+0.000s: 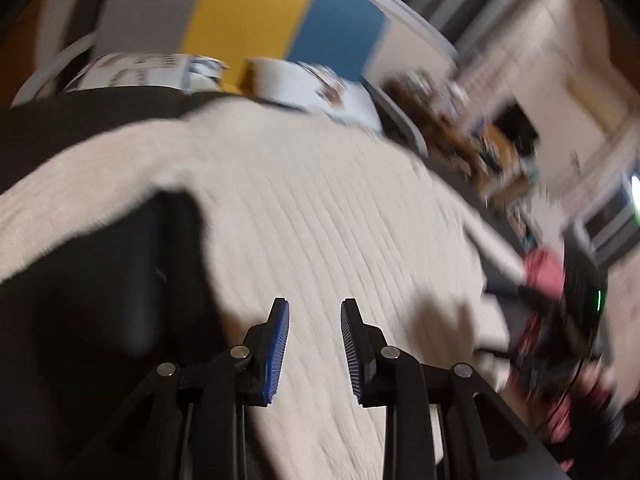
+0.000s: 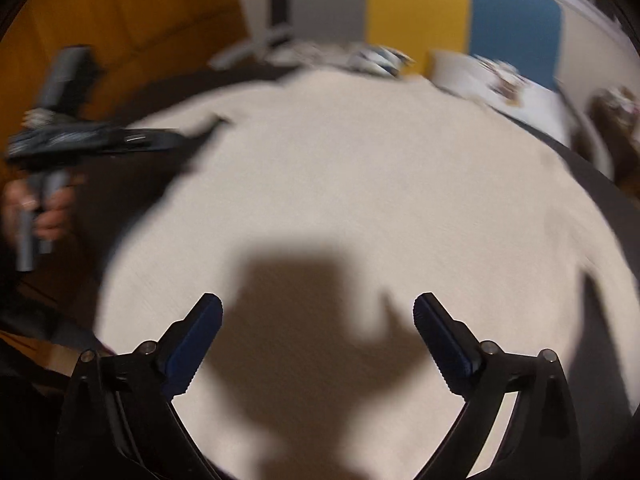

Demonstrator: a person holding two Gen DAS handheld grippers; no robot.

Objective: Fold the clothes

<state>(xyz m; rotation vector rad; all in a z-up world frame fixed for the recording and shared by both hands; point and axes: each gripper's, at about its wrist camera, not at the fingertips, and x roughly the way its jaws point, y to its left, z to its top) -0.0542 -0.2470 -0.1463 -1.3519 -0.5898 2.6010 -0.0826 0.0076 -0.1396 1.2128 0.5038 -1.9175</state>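
A cream ribbed garment (image 2: 360,184) is seen spread flat over a dark table (image 2: 120,200), filling most of both views; its kind cannot be told, since its edges are blurred and its near part is cut off by the frame. In the left wrist view the same cloth (image 1: 320,208) is crossed by fine ridges, and a dark gap of table (image 1: 100,280) is shown at its left edge.

The right gripper (image 2: 318,312) is held above the cloth with its fingers spread wide and nothing between them; its shadow (image 2: 304,300) is cast on the fabric below. The left gripper (image 1: 315,320) is held with a narrower gap between its blue pads (image 1: 280,344), released and empty, over the cloth. In the right wrist view the left gripper (image 2: 80,136) is seen at the far left, gripped by a hand (image 2: 44,208), but too smeared for detail.

At the far edge of the table, white printed items (image 1: 152,72) are lying, their patterns unreadable. Beyond them a wall is painted in yellow (image 2: 416,0) and blue (image 2: 516,20) panels, with orange wood (image 2: 120,12) to the left. To the right in the left wrist view, a cluttered blur (image 1: 472,132) and something pink and black (image 1: 560,300) cannot be made out.
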